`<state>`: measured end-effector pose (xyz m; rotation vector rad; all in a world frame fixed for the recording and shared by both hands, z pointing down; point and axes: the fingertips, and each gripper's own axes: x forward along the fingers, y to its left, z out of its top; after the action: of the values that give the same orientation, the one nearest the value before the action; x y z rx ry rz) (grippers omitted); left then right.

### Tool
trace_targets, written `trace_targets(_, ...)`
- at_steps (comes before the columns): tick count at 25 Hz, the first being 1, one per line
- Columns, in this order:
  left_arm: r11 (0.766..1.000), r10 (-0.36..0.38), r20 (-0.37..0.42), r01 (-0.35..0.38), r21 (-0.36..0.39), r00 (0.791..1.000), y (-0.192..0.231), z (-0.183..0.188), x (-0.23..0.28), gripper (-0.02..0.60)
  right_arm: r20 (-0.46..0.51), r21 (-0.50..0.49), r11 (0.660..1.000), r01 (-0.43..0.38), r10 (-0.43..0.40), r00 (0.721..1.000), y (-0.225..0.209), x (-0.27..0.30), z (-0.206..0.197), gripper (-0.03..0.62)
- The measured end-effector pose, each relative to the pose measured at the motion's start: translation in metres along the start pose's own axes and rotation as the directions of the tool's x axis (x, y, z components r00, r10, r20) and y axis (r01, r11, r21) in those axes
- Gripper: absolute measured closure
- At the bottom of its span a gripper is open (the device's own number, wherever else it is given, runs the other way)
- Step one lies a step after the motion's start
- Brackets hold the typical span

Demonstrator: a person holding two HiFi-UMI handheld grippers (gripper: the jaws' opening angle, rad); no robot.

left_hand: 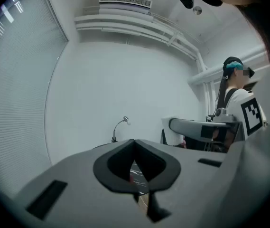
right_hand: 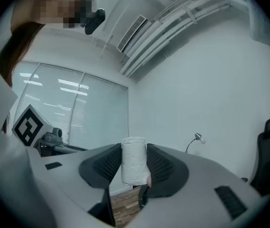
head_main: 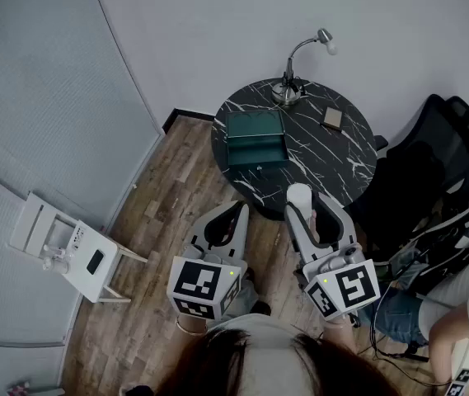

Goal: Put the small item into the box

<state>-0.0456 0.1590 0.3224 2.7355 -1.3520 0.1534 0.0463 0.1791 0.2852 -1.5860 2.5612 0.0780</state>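
An open green box (head_main: 255, 139) sits on the round black marble table (head_main: 341, 172), lid up at its far side. My right gripper (head_main: 310, 201) hovers at the table's near edge, shut on a white cylindrical roll (head_main: 299, 195). In the right gripper view the roll (right_hand: 134, 163) stands upright between the two dark pads (right_hand: 161, 165). Over the wooden floor to the left of the right one, short of the table, my left gripper (head_main: 236, 211) is shut with nothing in it. Its tips (left_hand: 135, 144) meet in the left gripper view.
A gooseneck lamp (head_main: 288, 89) and a small brown flat item (head_main: 331, 119) are at the table's far side. A black chair (head_main: 432, 172) stands right of the table, with a seated person (head_main: 465, 295) beside it. A white side table (head_main: 61, 246) stands on the wooden floor at left.
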Motion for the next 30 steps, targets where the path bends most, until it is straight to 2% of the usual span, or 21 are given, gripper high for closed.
trace_targets(11,1.0,-0.008,-0.006,0.008,-0.007,1.0,0.024,0.001,0.032,0.574,0.001,0.056,0.998,0.021,-0.021,1.0,-0.022,0.029,-0.011,0.413)
trace_targets(30,1.0,-0.015,-0.017,0.014,-0.02,1.0,0.077,0.0,0.089,0.574,-0.037,0.018,1.0,0.02,-0.019,0.999,-0.043,0.101,-0.028,0.411)
